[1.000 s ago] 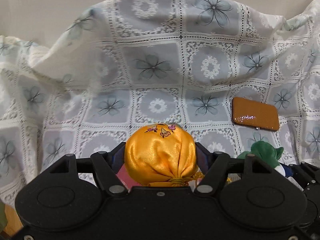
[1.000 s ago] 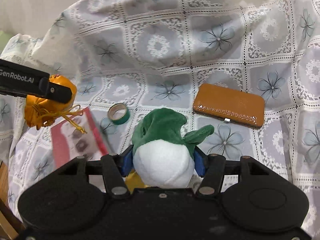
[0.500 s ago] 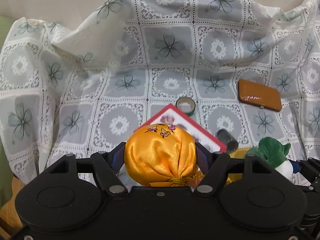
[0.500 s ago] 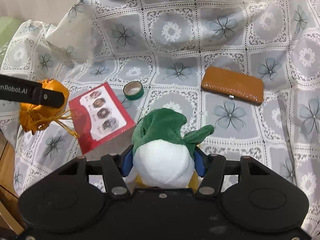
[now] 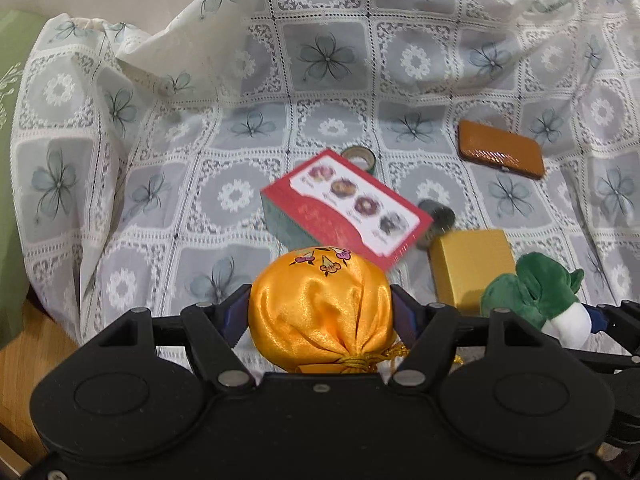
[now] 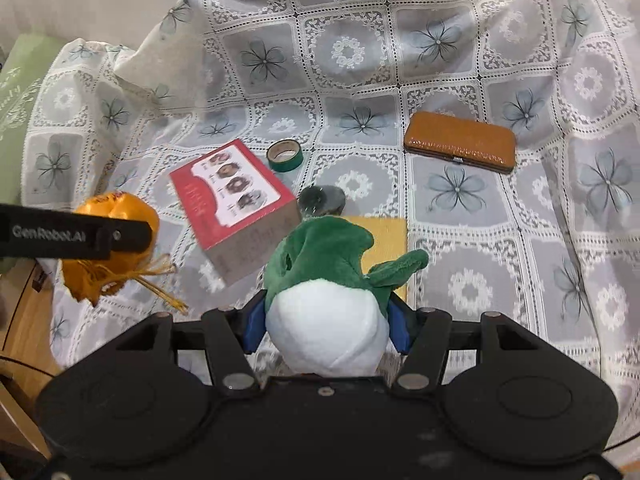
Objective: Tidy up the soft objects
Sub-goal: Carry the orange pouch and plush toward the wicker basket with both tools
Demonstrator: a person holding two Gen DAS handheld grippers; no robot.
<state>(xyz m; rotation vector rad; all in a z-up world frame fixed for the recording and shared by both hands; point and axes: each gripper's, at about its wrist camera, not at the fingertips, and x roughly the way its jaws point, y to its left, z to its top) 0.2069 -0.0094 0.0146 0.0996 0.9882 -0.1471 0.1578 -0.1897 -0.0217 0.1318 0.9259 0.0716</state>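
Note:
My left gripper (image 5: 320, 316) is shut on an orange satin pouch (image 5: 320, 304) with a gold cord, held above the lace-covered seat. The pouch (image 6: 108, 240) and the left gripper also show at the left of the right wrist view. My right gripper (image 6: 326, 320) is shut on a green and white plush toy (image 6: 324, 280), held above the cloth. The plush (image 5: 536, 300) shows at the right of the left wrist view.
On the flowered lace cloth (image 6: 460, 216) lie a red box (image 6: 232, 196), a green tape roll (image 6: 285, 155), a brown case (image 6: 460, 146), a dark round lid (image 6: 322, 198) and a gold box (image 5: 472, 268). A green cushion (image 5: 12, 200) and wooden floor (image 5: 28, 348) are at the left.
Both grippers have pulled back and up from the seat with their objects still held. The red box, tape roll and gold box have come into view.

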